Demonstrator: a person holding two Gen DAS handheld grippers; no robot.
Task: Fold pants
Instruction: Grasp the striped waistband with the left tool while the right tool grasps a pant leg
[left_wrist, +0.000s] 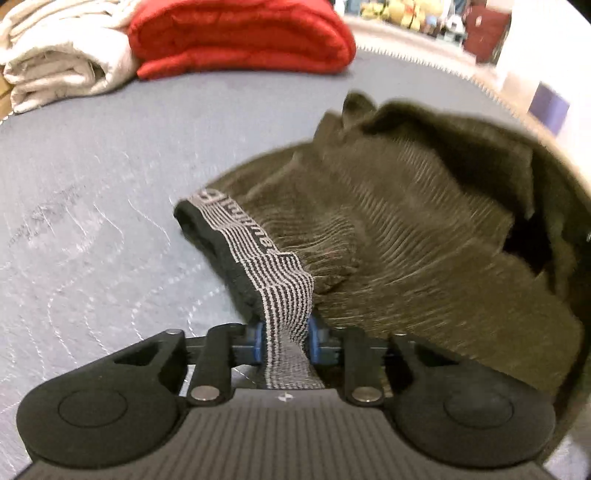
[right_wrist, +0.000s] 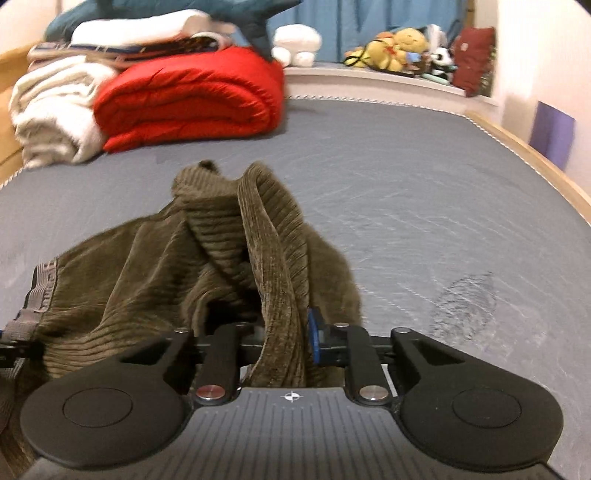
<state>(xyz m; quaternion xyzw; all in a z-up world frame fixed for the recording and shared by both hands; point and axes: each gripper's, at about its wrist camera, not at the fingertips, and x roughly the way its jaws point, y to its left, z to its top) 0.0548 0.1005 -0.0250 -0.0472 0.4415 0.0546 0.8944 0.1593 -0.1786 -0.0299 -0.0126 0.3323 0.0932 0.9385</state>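
The pants (right_wrist: 207, 258) lie bunched on the mattress (right_wrist: 424, 206), directly ahead of both hand-held grippers. The left hand-held gripper (left_wrist: 284, 338) pinches the waistband (left_wrist: 266, 258), which runs off toward 11 o'clock; the bulk of the garment spreads toward 2 o'clock. The right hand-held gripper (right_wrist: 286, 339) grips a fold of the fabric, the rest heaped from 9 to 12 o'clock. Behind, at 11 o'clock, a folded quilt (right_wrist: 192, 99) rests beside stacked blankets (right_wrist: 55, 110) at 10 o'clock. Soft toys (right_wrist: 399, 48) sit on a ledge at 1 o'clock.
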